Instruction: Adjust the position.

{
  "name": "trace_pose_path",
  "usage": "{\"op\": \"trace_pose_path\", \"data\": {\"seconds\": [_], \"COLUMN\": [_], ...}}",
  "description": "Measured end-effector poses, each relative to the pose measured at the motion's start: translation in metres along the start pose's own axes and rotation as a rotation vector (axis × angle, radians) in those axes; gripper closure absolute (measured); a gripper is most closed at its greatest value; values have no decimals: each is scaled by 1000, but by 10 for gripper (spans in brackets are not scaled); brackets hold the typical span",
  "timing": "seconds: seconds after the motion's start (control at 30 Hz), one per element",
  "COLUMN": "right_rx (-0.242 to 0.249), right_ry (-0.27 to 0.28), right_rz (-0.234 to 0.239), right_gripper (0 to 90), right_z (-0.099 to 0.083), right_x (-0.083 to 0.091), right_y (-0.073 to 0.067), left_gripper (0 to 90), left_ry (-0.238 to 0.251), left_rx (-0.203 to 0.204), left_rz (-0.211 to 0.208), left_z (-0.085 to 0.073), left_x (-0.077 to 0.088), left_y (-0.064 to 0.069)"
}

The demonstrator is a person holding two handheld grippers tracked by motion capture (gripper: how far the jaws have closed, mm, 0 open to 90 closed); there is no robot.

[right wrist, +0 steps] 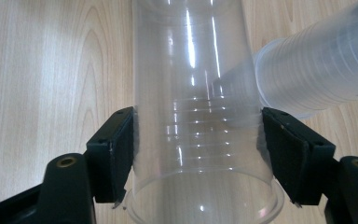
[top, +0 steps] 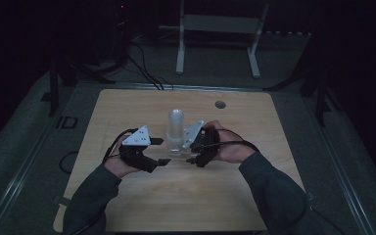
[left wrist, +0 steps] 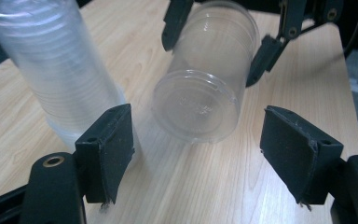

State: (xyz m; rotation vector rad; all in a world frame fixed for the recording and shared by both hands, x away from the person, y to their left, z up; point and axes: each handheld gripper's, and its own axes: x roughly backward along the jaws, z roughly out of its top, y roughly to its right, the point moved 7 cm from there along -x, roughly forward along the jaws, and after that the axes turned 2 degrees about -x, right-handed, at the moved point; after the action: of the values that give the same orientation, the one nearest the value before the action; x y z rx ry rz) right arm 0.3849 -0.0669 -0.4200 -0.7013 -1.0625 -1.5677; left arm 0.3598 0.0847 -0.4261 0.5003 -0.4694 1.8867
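Right tool [right wrist: 198, 154] clamps a single clear cup [right wrist: 200, 116] across its body near the rim, holding it on its side just above the surface [top: 186, 196]; left tool [left wrist: 198, 158] stands wide and empty, facing the cup's base [left wrist: 196, 105]. Beside them an upright stack of nested cups [top: 176, 129] rests on the surface. The step looks like separating one cup; next, the left tool likely needs to close on it. The cup is empty.
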Motion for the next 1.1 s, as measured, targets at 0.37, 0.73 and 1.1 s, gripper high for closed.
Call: {"op": "trace_pose_path", "data": {"seconds": [0.37,0.73,1.1], "right_rx": [31,33,43], "right_ry": [-43,-72,-87], "right_rz": [-8,-19,-20], "right_gripper": [294,294,295], "right_z": [1,-4,0], "right_x": [-2,0,-3], "right_y": [-3,-2,-2], "left_gripper": [257,257,253], "left_ry": [-99,-176,-234], "left_rx": [-72,-123,-153], "left_rz": [-1,-6,0], "left_z": [5,12,13], "left_x": [-6,-10,-12], "left_y": [2,3,2]}}
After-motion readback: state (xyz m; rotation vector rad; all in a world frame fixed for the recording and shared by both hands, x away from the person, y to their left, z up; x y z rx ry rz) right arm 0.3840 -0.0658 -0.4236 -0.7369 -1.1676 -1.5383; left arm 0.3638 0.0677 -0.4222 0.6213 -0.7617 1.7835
